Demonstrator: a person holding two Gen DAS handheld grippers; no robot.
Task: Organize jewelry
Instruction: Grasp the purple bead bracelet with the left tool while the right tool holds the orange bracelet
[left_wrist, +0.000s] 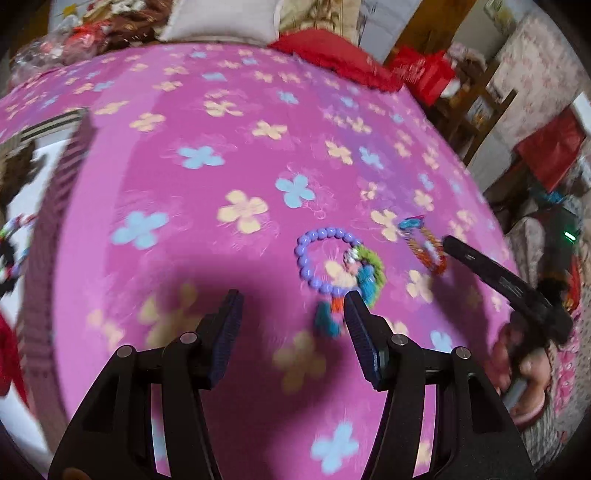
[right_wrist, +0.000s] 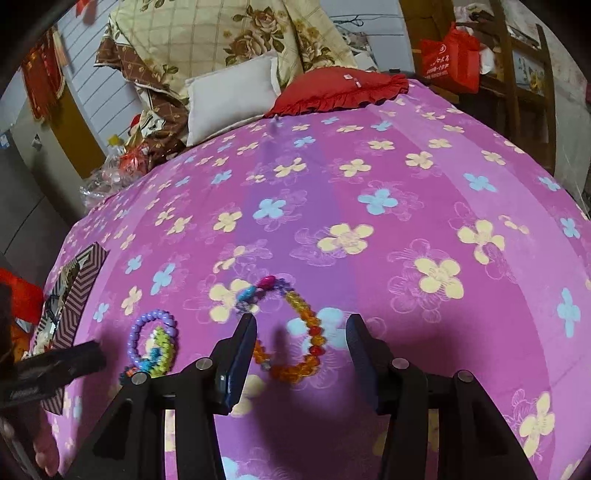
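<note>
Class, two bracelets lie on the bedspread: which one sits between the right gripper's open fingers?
The orange-and-red beaded bracelet; the purple beaded bracelet lies off to the left of the right gripper.

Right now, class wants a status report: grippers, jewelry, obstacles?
Left gripper open, empty. Right gripper open above orange bracelet. Purple bracelet loose on bedspread. No obstruction.

The left wrist camera sits low over the pink flowered bedspread (left_wrist: 229, 96), looking forward between its own fingers, with the purple bead bracelet (left_wrist: 314, 258) close at 1 o'clock. The right wrist camera looks the same way, with that bracelet (right_wrist: 147, 332) at 9 o'clock. Both views share the bedspread, the bracelets and the red pillow (right_wrist: 340, 88).
</note>
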